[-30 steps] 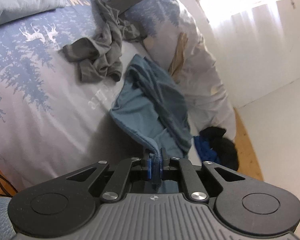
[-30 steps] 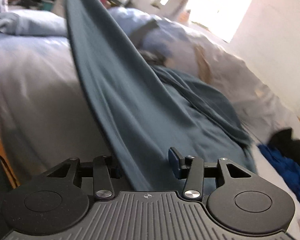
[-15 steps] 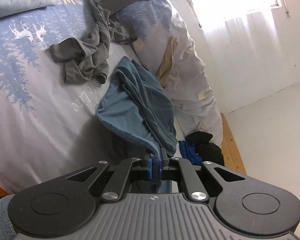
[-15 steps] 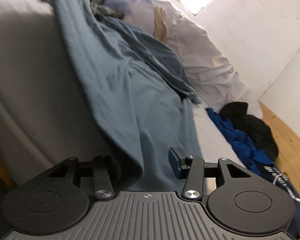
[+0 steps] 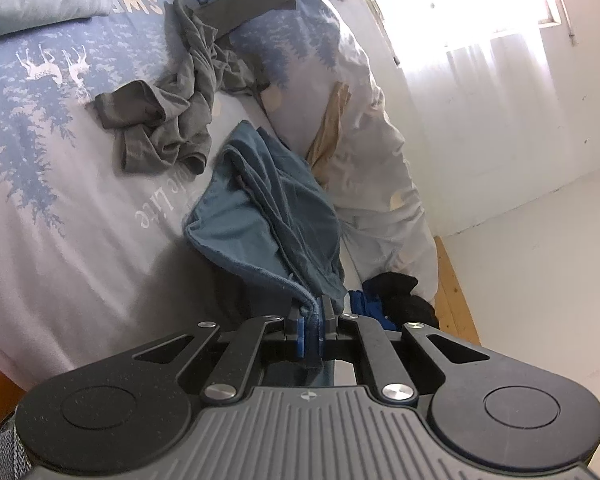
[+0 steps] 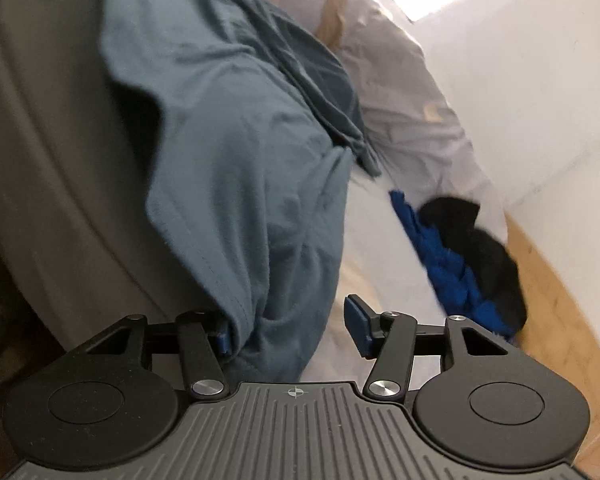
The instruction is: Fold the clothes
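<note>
The slate-blue soft knit garment [image 5: 268, 216] is lying bunched and creased on the pale printed bed cover [image 5: 60, 240], trailing over the bed's near edge; no flat fold is showing in it. The left gripper [image 5: 311, 322] is pinching a hem of this garment, its blue-padded fingers pressed together on the cloth. The right gripper [image 6: 294, 332] is standing with fingers spread wide; the hanging cloth is draping between them, touching the left pad [image 6: 224, 340] but not clamped. Beyond, a crumpled grey-olive jersey garment [image 5: 168, 120] is lying loose on the cover. A bright blue cloth [image 6: 440, 256] and a black cloth [image 6: 480, 244] are heaped near the bed's corner, above the wooden floor [image 6: 560, 300]. Judgement: folding is not complete; the blue garment needs spreading flat, and the others appear unfolded.
</note>
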### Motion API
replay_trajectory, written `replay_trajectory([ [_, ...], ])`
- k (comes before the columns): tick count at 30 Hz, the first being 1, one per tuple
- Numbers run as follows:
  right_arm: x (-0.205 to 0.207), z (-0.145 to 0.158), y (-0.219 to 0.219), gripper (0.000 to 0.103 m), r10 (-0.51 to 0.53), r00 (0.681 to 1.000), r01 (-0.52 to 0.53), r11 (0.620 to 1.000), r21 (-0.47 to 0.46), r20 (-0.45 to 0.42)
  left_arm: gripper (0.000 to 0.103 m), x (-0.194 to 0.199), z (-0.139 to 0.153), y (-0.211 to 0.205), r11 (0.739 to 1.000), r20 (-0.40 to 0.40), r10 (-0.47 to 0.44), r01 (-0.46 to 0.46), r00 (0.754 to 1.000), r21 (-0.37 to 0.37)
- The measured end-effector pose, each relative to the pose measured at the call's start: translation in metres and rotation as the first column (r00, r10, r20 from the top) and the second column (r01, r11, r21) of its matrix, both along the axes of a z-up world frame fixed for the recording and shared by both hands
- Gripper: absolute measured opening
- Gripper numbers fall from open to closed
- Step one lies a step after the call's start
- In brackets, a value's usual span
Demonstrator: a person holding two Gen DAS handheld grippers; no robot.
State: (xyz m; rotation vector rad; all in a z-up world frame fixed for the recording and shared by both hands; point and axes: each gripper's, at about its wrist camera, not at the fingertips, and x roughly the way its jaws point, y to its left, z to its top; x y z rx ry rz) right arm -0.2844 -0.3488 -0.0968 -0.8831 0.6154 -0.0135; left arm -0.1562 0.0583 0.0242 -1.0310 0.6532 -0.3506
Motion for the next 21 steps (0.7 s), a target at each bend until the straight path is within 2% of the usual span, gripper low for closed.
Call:
replay_trajectory([
  [6,-0.006,-0.004,0.003,0.057,0.053,0.998,-0.054,0.997,-0.048,-0.025,0.009,-0.005,0.003,0.008,0.999,0.01,0.034,-0.034,0.999,-0.022],
  [10,-0.015,-0.012,0.013,0.057,0.123,0.992,-0.127,0.987,-0.104,-0.042,0.009,-0.005,0.007,0.013,0.997,0.027,0.062,-0.061,0.998,-0.036],
  [15,-0.006,-0.011,0.006,0.055,0.075,0.995,-0.08,0.994,-0.08,-0.061,0.009,-0.001,0.007,0.014,0.997,0.025,0.073,-0.072,0.997,-0.042],
  [16,-0.006,-0.01,0.005,0.044,0.071,0.995,-0.075,0.995,-0.066,-0.066,0.009,0.0,0.007,0.014,0.997,0.023,0.072,-0.071,0.997,-0.041],
  [17,-0.005,-0.009,0.004,0.028,0.065,0.995,-0.069,0.996,-0.061,-0.073,0.009,0.0,0.007,0.014,0.997,0.02,0.07,-0.069,0.997,-0.04],
  [19,-0.002,-0.006,0.003,0.015,0.05,0.995,-0.055,0.997,-0.058,-0.081,0.009,0.0,0.006,0.013,0.997,0.012,0.067,-0.067,0.998,-0.037],
  [21,0.0,-0.002,-0.002,0.007,0.044,0.993,-0.046,0.999,-0.024,-0.11,0.009,-0.001,0.005,0.014,0.997,0.008,0.063,-0.063,0.998,-0.034],
])
